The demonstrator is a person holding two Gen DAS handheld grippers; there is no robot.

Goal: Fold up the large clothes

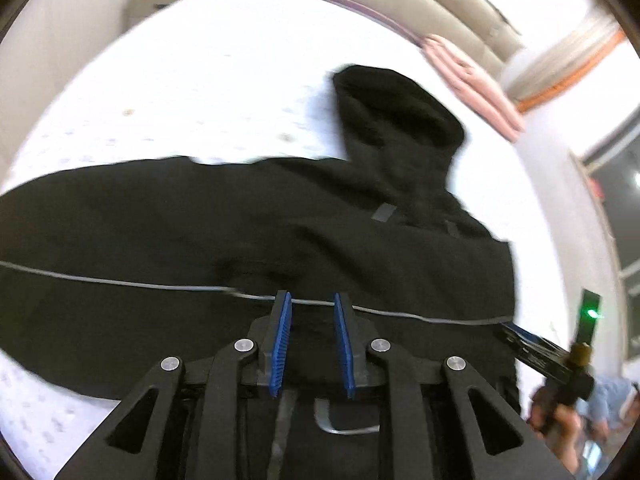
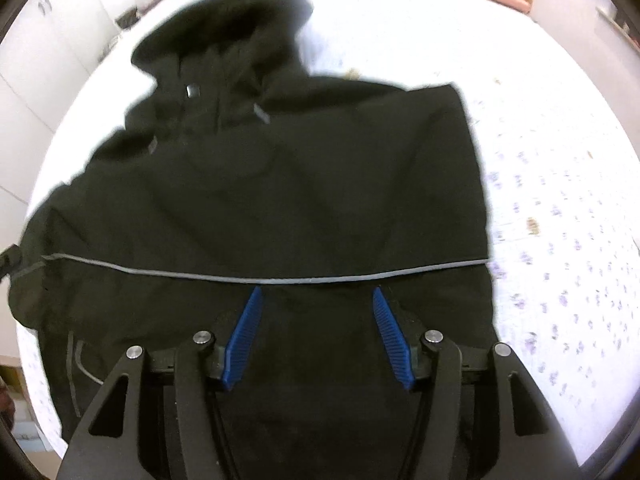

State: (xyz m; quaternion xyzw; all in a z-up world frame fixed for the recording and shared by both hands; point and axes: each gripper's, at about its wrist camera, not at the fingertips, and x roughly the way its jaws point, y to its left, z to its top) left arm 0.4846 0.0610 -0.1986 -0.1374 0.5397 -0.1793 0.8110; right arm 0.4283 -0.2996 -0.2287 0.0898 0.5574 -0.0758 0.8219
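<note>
A black hooded jacket lies flat on a white bed, hood pointing away. A thin grey reflective stripe runs across it. My left gripper hovers over the jacket's near part, blue pads apart with nothing between them. The right wrist view shows the same jacket with its hood at the top and the stripe across. My right gripper is wide open above the jacket's lower part, empty. The right gripper also shows at the left wrist view's right edge.
The bed has a white sheet with small purple dots. A pink folded blanket lies at the far side by a padded headboard. A small cabinet stands at the far left. White cupboards stand beside the bed.
</note>
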